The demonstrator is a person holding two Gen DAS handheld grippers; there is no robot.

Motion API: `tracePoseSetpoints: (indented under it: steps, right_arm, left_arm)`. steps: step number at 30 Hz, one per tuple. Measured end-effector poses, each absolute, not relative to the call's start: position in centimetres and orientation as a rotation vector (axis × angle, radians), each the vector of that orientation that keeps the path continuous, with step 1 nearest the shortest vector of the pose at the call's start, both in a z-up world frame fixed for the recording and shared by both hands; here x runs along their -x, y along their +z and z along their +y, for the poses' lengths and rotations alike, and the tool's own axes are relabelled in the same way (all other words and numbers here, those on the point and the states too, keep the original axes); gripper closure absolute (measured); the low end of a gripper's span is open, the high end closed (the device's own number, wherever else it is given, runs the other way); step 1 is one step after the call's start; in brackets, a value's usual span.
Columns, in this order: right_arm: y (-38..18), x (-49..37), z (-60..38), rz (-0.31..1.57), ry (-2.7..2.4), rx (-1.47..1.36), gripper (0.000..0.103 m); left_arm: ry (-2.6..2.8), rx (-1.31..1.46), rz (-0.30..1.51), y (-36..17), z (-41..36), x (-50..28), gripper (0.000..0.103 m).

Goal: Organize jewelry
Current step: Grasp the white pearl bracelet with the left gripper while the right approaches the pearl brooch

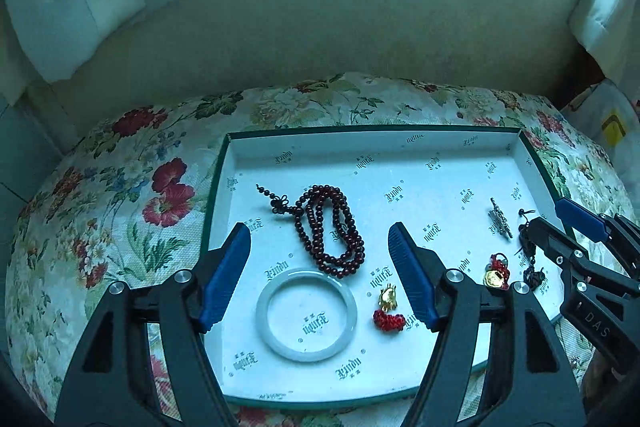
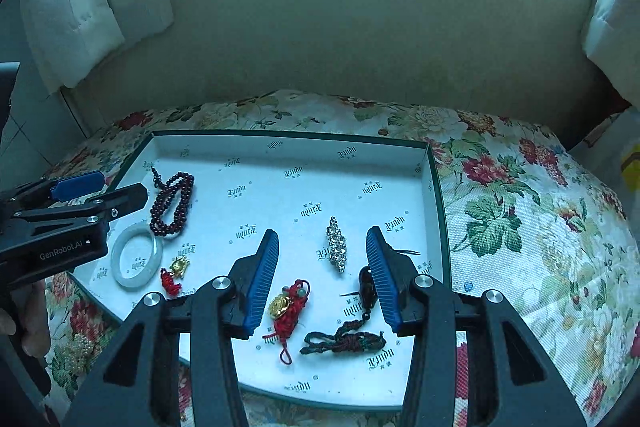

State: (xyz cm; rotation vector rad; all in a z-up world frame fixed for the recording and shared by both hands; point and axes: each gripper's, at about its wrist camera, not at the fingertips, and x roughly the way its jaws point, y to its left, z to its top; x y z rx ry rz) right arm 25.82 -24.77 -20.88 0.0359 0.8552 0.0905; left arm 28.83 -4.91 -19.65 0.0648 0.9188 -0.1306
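Jewelry in tray [image 1: 516,137], seemingly none gripped

Left gripper [image 1: 320,251]: matte black angular arms, triangular cut-outs, round silver screws at pivots; fingers [image 1: 226,275] faced with ribbed blue pads. Side marking reads "GenRobot.AI". Right gripper [image 2: 322,259]: same black frame, silver screws, ribbed blue pads; housing lettered "DAS". Hand [image 2: 24,327] partly visible behind left gripper body.

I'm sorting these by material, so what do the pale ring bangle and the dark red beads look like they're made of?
Bangle: probably jade or glass, milky, translucent, smooth and glossy. Beads: likely polished wood or stone, opaque dark red with small highlights.
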Motion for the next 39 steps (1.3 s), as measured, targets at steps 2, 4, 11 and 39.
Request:
tracePoseSetpoints:
  steps: [2,4,11,39]
  right_arm:
    - [-20.0,-24.7,-24.8,0.843,0.093,-0.035,0.057]
    - [-19.3,-23.6,-25.0,0.834,0.094,-0.041,0.057]
    - [-18.2,-19.6,-25.3,0.834,0.094,-0.038,0.057]
    - [-23.1,-8.6,-23.7,0.997,0.111,-0.038,0.057]
  left_arm:
    - [-0.129,-0.055,0.906,-18.8,-4.2,-27.7,0.032]
    - [-0.121,-0.053,0.894,-18.0,-3.6,-26.6,0.032]
    - [-0.099,-0.023,0.89,-16.7,-1.2,-22.8,0.032]
    - [-0.041,0.04,0.983,-20.7,2.1,-11.3,0.032]
